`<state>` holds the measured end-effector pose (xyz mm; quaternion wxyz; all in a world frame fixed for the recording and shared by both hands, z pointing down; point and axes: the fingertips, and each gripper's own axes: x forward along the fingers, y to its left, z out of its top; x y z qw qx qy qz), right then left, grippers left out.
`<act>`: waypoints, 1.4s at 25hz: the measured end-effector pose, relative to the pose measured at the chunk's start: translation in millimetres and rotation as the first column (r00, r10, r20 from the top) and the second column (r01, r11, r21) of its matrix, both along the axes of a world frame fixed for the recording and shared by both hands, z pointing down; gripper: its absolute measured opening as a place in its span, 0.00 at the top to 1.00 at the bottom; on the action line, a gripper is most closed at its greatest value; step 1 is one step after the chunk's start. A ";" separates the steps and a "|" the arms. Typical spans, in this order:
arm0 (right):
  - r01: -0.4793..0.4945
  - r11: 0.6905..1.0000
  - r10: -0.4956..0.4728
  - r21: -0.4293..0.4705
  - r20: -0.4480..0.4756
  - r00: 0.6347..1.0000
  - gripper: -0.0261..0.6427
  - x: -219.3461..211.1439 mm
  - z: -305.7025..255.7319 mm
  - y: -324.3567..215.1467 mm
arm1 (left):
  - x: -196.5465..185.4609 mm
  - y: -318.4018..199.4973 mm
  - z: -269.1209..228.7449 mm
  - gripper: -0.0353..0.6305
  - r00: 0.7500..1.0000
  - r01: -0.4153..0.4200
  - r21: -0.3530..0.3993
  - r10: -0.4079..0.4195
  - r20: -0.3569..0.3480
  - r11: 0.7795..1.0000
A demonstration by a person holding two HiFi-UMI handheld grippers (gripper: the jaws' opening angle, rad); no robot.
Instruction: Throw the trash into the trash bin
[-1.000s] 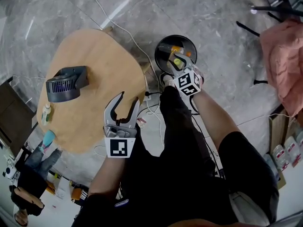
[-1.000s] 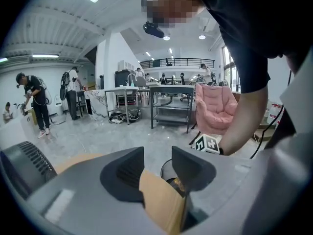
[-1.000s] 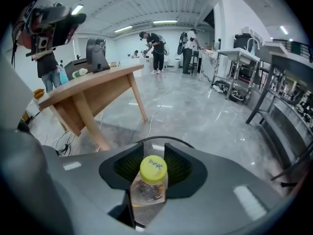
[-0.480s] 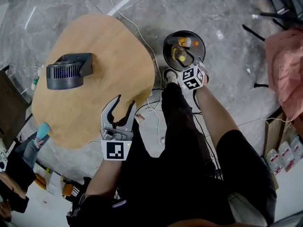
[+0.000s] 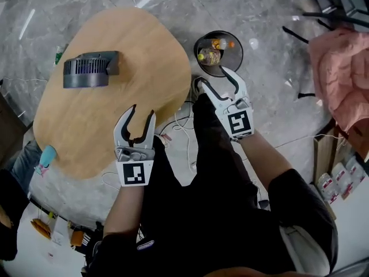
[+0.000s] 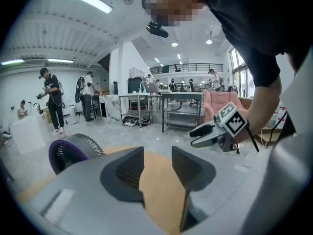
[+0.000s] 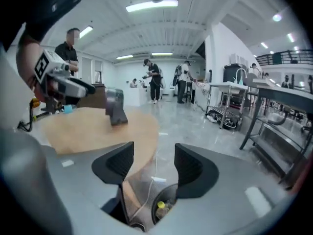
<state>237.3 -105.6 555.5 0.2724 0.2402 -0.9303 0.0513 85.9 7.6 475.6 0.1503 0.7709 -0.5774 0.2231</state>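
A wooden counter (image 5: 104,103) stands beside a round black trash bin (image 5: 237,42) on the floor. The left hand-held gripper (image 5: 141,111) hangs spread and empty over the counter. The right hand-held gripper (image 5: 213,77), its jaws just opening, is empty near the bin, which holds a yellow-capped bottle (image 5: 207,55).

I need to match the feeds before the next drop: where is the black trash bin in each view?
Head view: trash bin at upper centre-right, on the floor just right of the wooden table.
Left gripper view: not in it.
Right gripper view: bottom centre, only partly showing.
Shared landmark: the grey fan on the table, which is visible in all three views.
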 end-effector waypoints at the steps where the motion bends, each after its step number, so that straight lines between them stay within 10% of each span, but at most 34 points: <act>1: 0.037 0.999 -0.038 0.019 0.017 0.999 0.53 -13.5 -18.6 9.8 | -6.9 4.0 -4.6 0.69 1.000 0.015 0.009 -0.015 0.001 1.000; 8: 0.048 0.998 -0.034 -0.034 0.328 0.944 0.53 -113.0 -119.5 69.1 | -62.0 50.3 -33.7 0.69 0.984 0.179 0.065 -0.178 -0.012 0.982; 13: 0.228 0.973 -0.202 -0.037 0.341 0.918 0.53 -177.7 -145.3 136.1 | -113.6 107.6 -45.7 0.69 0.972 0.195 0.075 -0.202 0.116 0.978; 23: 0.433 0.901 -0.412 0.032 0.383 0.827 0.53 -292.5 -180.0 220.6 | -213.8 214.2 -70.9 0.69 0.873 0.424 0.166 -0.450 0.185 0.890; 35: 0.570 0.816 -0.568 0.100 0.322 0.757 0.53 -354.1 -186.4 290.4 | -255.2 312.8 -74.8 0.68 0.762 0.609 0.186 -0.634 0.133 0.771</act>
